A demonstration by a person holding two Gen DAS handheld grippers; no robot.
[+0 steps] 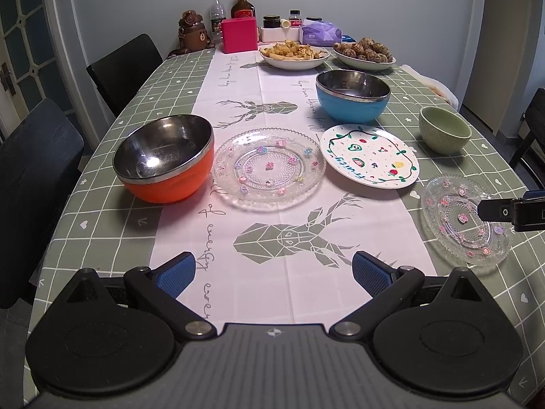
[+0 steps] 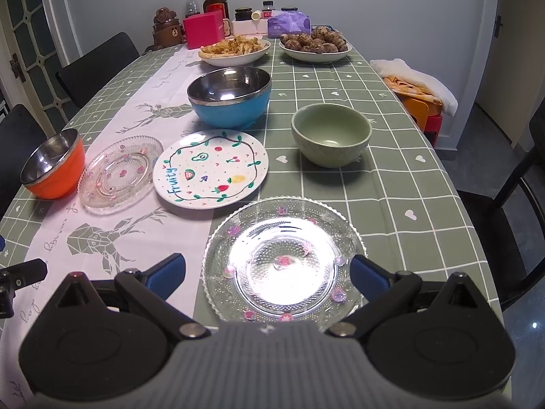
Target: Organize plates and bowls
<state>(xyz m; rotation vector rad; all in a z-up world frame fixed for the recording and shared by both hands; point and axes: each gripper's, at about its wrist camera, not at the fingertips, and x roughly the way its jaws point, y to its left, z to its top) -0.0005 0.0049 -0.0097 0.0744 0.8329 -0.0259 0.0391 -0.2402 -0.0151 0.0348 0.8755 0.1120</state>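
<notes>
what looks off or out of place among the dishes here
Nothing spilled or broken. The orange bowl sits tilted, its rim leaning toward the glass plate beside it. A second glass plate lies apart from the others, between the right claw's open fingers.

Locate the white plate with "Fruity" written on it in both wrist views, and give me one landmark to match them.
Left wrist view: the Fruity plate sits right of centre, just right of a glass plate.
Right wrist view: the Fruity plate sits left of centre, beyond the open right gripper.
Shared landmark: the blue bowl directly behind it.
</notes>
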